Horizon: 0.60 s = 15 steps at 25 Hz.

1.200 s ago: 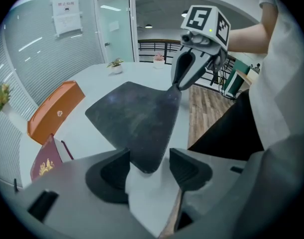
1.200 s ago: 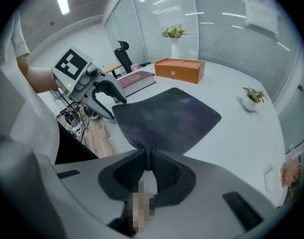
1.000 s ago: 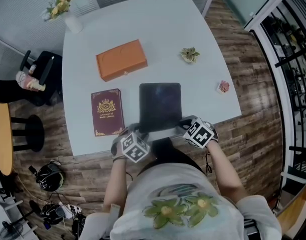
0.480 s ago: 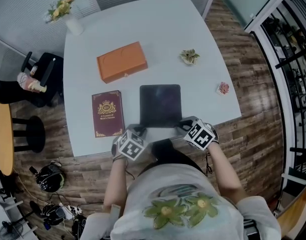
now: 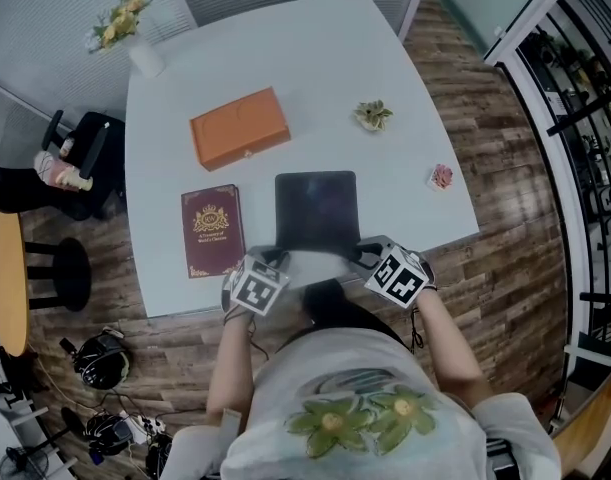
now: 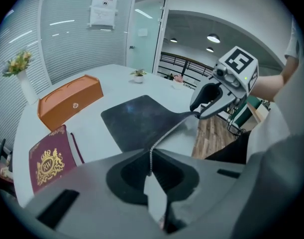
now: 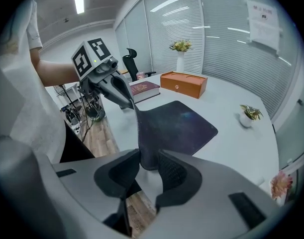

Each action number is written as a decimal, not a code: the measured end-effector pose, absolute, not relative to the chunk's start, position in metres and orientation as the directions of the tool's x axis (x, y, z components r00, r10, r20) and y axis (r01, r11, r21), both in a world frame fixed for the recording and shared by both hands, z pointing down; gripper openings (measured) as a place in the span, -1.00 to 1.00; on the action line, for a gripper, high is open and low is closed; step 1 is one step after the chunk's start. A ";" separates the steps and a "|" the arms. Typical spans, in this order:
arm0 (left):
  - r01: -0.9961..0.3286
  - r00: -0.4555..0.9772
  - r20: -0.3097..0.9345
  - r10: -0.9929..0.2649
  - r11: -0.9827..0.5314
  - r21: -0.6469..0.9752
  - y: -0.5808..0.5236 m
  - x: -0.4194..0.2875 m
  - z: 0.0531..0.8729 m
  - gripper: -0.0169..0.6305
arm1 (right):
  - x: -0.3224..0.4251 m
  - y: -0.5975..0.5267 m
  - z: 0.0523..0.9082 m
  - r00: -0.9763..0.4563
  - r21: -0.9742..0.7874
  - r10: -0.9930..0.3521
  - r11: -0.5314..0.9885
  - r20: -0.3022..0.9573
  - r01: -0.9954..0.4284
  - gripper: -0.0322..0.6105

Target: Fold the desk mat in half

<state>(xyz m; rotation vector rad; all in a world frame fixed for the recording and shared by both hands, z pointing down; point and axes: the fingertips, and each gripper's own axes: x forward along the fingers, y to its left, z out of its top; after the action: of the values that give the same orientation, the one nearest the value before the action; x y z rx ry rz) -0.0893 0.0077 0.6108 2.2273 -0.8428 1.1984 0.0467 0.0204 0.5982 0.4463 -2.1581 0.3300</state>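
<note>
Left gripper (image 6: 151, 158): spread earlier, now pinching desk mat (image 5: 315, 208) corner. Right gripper (image 7: 148, 161): jaws just opening, corner loose between. White table (image 5: 285, 48) beneath; glass partition (image 6: 67, 44) beyond.

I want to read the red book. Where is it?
In the head view, the red book lies on the white table, left of the desk mat, with the orange box just beyond it.

The dark red book (image 6: 47, 161), lying at nine o'clock of the desk mat (image 5: 316, 208), bears a gold crest with the letters "RW" in its middle. A line of gold print below the crest is too small to read. A paper notice (image 6: 103, 9) on the glass wall, at eleven o'clock in the left gripper view, carries print too small to read.
</note>
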 end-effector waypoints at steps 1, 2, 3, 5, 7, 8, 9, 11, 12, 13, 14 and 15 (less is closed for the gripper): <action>-0.706 0.431 0.853 -0.295 -0.699 0.115 0.007 -0.089 0.610 -0.90 | 0.046 0.022 0.598 -0.546 -0.069 -0.193 0.904 0.815 -0.422 -0.50; -0.707 0.433 0.851 -0.296 -0.698 0.116 0.006 -0.089 0.609 -0.90 | 0.046 0.024 0.598 -0.543 -0.062 -0.192 0.908 0.817 -0.415 -0.48; -0.706 0.435 0.850 -0.296 -0.698 0.118 0.006 -0.088 0.607 -0.89 | 0.045 0.026 0.598 -0.540 -0.055 -0.192 0.911 0.820 -0.408 -0.47; -0.706 0.440 0.849 -0.294 -0.697 0.125 0.005 -0.087 0.604 -0.90 | 0.044 0.030 0.599 -0.535 -0.047 -0.190 0.917 0.823 -0.397 -0.46; -0.710 0.440 0.847 -0.297 -0.693 0.126 0.004 -0.086 0.602 -0.89 | 0.043 0.033 0.598 -0.536 -0.047 -0.185 0.920 0.824 -0.390 -0.45; -0.711 0.441 0.846 -0.300 -0.692 0.125 0.004 -0.086 0.601 -0.89 | 0.042 0.035 0.598 -0.535 -0.044 -0.187 0.920 0.824 -0.389 -0.43; -0.711 0.442 0.845 -0.302 -0.692 0.124 0.004 -0.086 0.600 -0.90 | 0.042 0.035 0.598 -0.532 -0.034 -0.196 0.920 0.824 -0.391 -0.43; -0.709 0.443 0.843 -0.304 -0.694 0.122 0.004 -0.085 0.599 -0.90 | 0.044 0.033 0.598 -0.514 0.009 -0.228 0.919 0.827 -0.394 -0.43; -0.709 0.442 0.843 -0.306 -0.695 0.120 0.004 -0.085 0.598 -0.89 | 0.045 0.032 0.598 -0.503 0.031 -0.243 0.919 0.829 -0.393 -0.43; -0.708 0.441 0.843 -0.307 -0.696 0.117 0.004 -0.085 0.598 -0.89 | 0.047 0.031 0.598 -0.494 0.049 -0.254 0.919 0.832 -0.391 -0.43; -0.708 0.441 0.843 -0.308 -0.696 0.116 0.004 -0.085 0.597 -0.89 | 0.048 0.030 0.598 -0.487 0.061 -0.263 0.919 0.833 -0.390 -0.44; -0.708 0.440 0.843 -0.309 -0.696 0.115 0.004 -0.085 0.597 -0.89 | 0.049 0.029 0.598 -0.483 0.072 -0.271 0.917 0.832 -0.392 -0.49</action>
<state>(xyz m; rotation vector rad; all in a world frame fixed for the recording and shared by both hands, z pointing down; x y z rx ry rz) -0.0851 0.0044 0.5969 2.2400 -0.8563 1.1738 0.0487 0.0294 0.5976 0.4730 -2.1040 0.1565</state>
